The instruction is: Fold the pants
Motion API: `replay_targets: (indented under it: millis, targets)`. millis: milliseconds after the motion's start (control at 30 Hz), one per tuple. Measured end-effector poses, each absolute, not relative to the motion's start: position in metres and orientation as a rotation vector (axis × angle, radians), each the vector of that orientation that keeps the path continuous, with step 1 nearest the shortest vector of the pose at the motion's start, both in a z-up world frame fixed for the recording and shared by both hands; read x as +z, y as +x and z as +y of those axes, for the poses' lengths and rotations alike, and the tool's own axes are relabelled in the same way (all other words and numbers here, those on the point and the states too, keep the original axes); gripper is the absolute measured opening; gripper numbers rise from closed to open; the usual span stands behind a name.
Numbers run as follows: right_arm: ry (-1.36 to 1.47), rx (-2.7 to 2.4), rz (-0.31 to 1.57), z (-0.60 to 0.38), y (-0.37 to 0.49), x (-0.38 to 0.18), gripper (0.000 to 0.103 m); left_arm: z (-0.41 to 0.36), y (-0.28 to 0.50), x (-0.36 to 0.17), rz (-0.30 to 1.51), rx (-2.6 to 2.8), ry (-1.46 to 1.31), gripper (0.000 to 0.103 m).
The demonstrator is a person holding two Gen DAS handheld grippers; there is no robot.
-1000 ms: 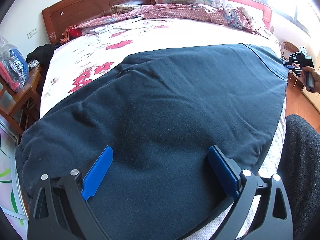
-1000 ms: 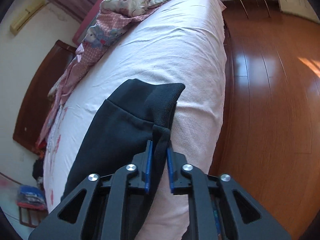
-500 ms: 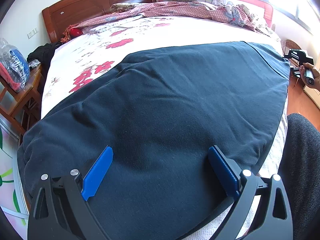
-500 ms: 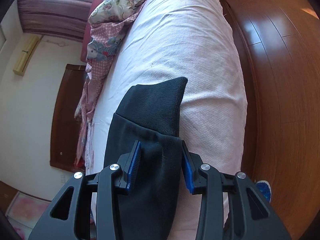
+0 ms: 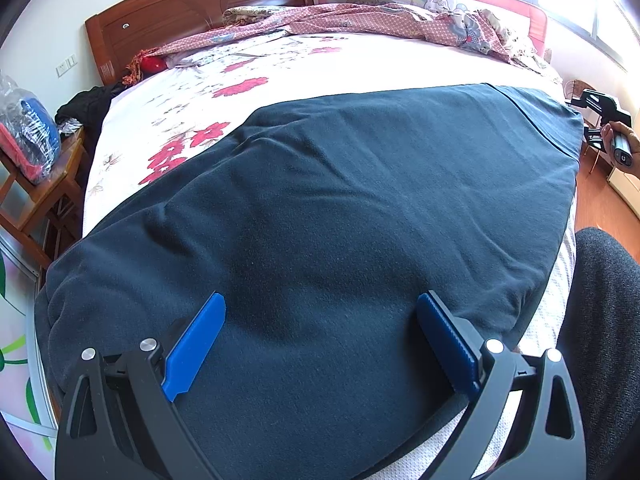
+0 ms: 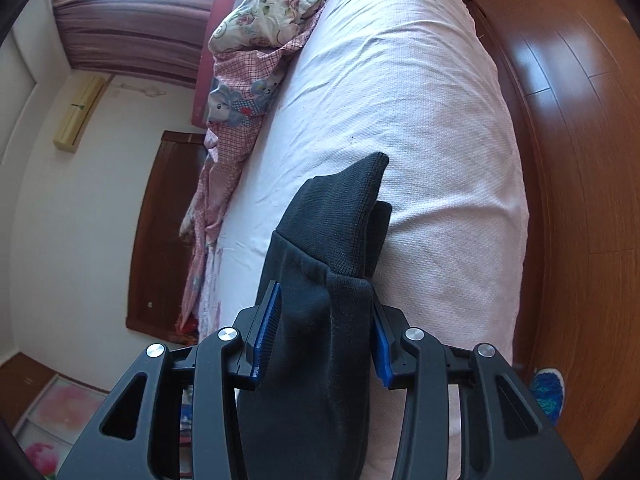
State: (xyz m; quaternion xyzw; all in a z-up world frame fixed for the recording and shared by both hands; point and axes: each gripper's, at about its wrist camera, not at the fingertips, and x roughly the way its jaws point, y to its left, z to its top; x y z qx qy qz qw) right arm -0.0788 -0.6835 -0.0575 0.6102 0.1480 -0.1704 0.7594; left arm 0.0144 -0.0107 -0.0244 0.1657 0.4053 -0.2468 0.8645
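Observation:
Dark navy pants [image 5: 320, 208] lie spread across the bed, filling most of the left wrist view. My left gripper [image 5: 320, 300] hovers over their near part, wide open, its blue pads [image 5: 196, 344] clear of the cloth. At the far right a hand holds my right gripper [image 5: 580, 116] at the pants' end. The right wrist view shows that leg end [image 6: 332, 280] and its ribbed cuff [image 6: 348, 208] on the mattress. My right gripper [image 6: 325, 294] is open, with the fabric loose between its jaws.
The bed [image 5: 360, 60] has a floral sheet, a wooden headboard [image 5: 192, 12] and a pink checked quilt [image 5: 380, 24] at the far end. A wooden chair holding a plastic bag [image 5: 28, 136] stands left. Wooden floor [image 6: 580, 160] runs along the bed's right edge. A person's dark-clad leg [image 5: 600, 320] is near right.
The right gripper's jaws spread from a pinch on the cuff's edge to a wider gap, and the gripper rolled. The cuff settled onto the mattress. The left gripper stayed still.

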Motion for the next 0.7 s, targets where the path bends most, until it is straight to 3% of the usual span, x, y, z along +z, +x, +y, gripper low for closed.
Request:
replay_targets:
  millis: [167,233,300,367,467,600,667,700]
  targets:
    - [1.198,-0.460,0.446,-0.683,-0.062,-0.055,0.041,-0.011,0.015,-0.024,0.850,-0.516,0.348,0.097]
    - [1.057,-0.475,0.488,-0.676,-0.050,-0.032,0.030,-0.011,0.015,-0.024,0.851,-0.515,0.349,0.097]
    - [1.000,-0.428,0.407,-0.669,-0.051,-0.008,0.017,-0.010,0.015,-0.024,0.850,-0.514,0.350,0.098]
    - [1.000,-0.442,0.395,-0.674,-0.051,-0.004,0.017,-0.010,0.014,-0.024,0.848,-0.512,0.350,0.098]
    - [0.978,-0.556,0.601,-0.684,-0.042,-0.034,0.017,-0.011,0.014,-0.022,0.846,-0.503,0.361,0.098]
    - [1.086,-0.534,0.529,-0.688,-0.058,-0.052,0.018,-0.010,0.008,-0.009,0.860,-0.466,0.380,0.097]
    - [1.114,-0.522,0.514,-0.689,-0.060,-0.053,0.021,-0.006,0.008,0.006,0.852,-0.470,0.338,0.097]
    - [1.136,-0.511,0.507,-0.690,-0.060,-0.053,0.028,-0.005,0.010,0.014,0.841,-0.471,0.323,0.097]
